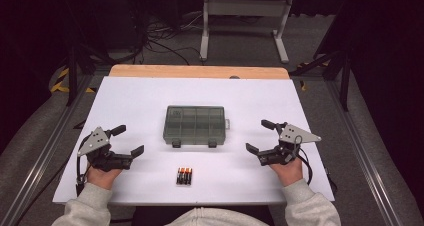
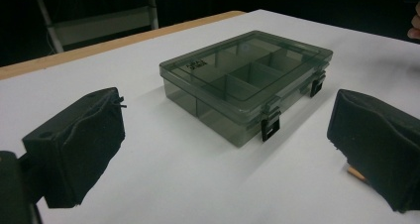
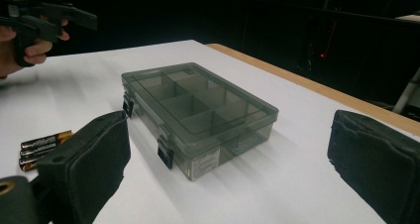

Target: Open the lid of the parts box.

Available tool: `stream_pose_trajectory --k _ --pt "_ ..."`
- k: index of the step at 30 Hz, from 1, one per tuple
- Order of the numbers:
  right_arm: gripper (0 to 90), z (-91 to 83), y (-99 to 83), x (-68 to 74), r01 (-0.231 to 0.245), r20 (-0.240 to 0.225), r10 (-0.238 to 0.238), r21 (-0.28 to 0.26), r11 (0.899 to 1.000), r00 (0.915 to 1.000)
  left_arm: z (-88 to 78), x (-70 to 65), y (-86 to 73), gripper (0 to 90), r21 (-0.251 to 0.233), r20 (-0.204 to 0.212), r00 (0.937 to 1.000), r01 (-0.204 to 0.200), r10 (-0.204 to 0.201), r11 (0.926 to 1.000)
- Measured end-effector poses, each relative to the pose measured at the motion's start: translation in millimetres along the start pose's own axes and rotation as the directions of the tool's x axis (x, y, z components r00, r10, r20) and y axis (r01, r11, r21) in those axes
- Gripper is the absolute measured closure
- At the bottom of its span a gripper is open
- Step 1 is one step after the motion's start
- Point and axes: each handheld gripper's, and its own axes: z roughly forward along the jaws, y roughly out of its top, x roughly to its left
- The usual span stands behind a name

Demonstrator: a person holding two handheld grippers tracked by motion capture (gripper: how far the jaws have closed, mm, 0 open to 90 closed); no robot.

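Observation:
A smoky clear compartment box (image 1: pixel 194 125) with two black latches lies closed in the middle of the white table (image 1: pixel 150 93). Several batteries (image 1: pixel 184 176) lie side by side in front of it, near the table's front edge. My left gripper (image 1: pixel 128 140) hovers at the left of the box, jaws wide apart and empty. My right gripper (image 1: pixel 260 135) stands open at the right of the box, nothing between its jaws. The box (image 2: pixel 246 84) sits ahead between the left jaws' pads (image 2: pixel 74 147). In the right gripper view the box (image 3: pixel 198 112) and the batteries (image 3: pixel 43 145) show.
The table has a wooden far edge (image 1: pixel 199 71). A white frame stand (image 1: pixel 246 21) and cables lie on the floor behind it. Metal rails run along both sides of the table.

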Motion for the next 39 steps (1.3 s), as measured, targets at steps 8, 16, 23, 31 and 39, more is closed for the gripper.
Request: stream_pose_trajectory --k 8,16,23,31,39 --pt "1.8 24.6 12.7 -3.4 -0.026 -0.035 0.027 0.027 0.999 0.999 16.3 -2.7 10.5 0.4 -0.013 0.022 0.9997 -0.012 0.012 0.9998" --pt "1.7 34.7 19.2 -4.4 -0.028 -0.054 0.029 0.026 0.999 0.9981 27.0 -2.4 15.8 0.6 -0.017 0.043 0.9988 -0.023 0.024 0.9996" --pt "0.1 45.8 24.2 -3.0 -0.033 -0.07 0.034 0.019 0.999 0.997 35.8 0.7 20.7 0.8 -0.024 0.071 0.9974 -0.013 0.015 0.9996" --pt "0.4 58.0 25.6 -0.5 0.004 -0.066 -0.001 0.056 0.998 0.9978 45.6 4.5 22.6 0.3 -0.001 0.051 0.9981 -0.036 0.036 0.9994" --pt "2.6 64.6 25.6 -4.4 -0.009 -0.081 0.015 0.076 0.997 0.9966 49.5 12.5 24.7 0.8 -0.018 0.082 0.9966 -0.01 0.011 0.9998"
